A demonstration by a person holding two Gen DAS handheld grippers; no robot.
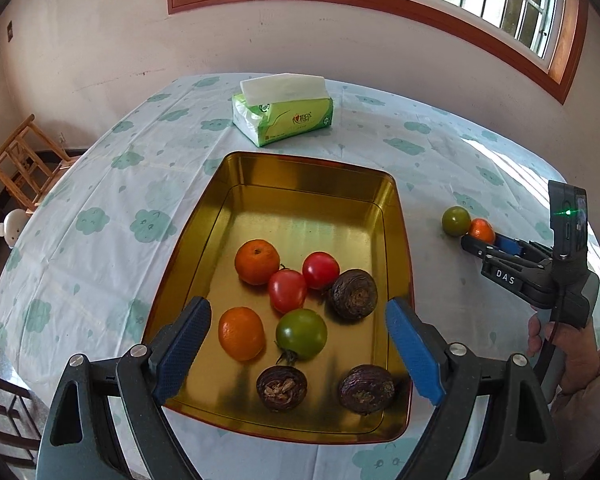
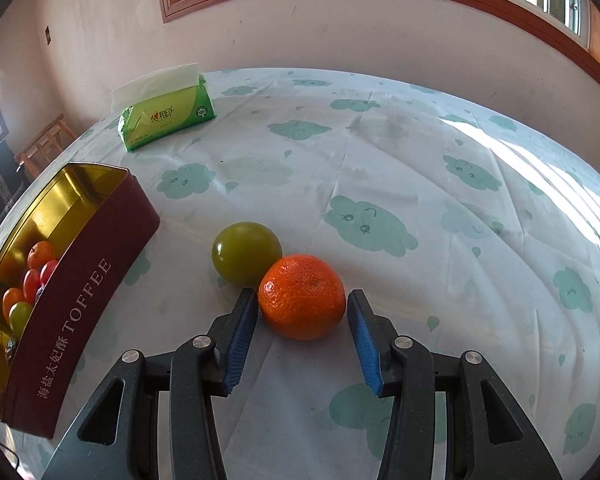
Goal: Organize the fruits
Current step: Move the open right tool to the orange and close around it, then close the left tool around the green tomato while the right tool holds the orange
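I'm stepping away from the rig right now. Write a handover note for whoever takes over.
Left gripper: open, empty, hovering over the tin.
Right gripper: open, fingers either side of the orange on the table, not yet closed on it.
Done: eight items lie in the tin, namely two oranges, two red tomatoes, one green tomato and three dark wrinkled fruits.
Left: the orange between the right gripper's fingers and the green tomato touching it, both on the tablecloth to the right of the tin.
The tissue pack sits farther back.
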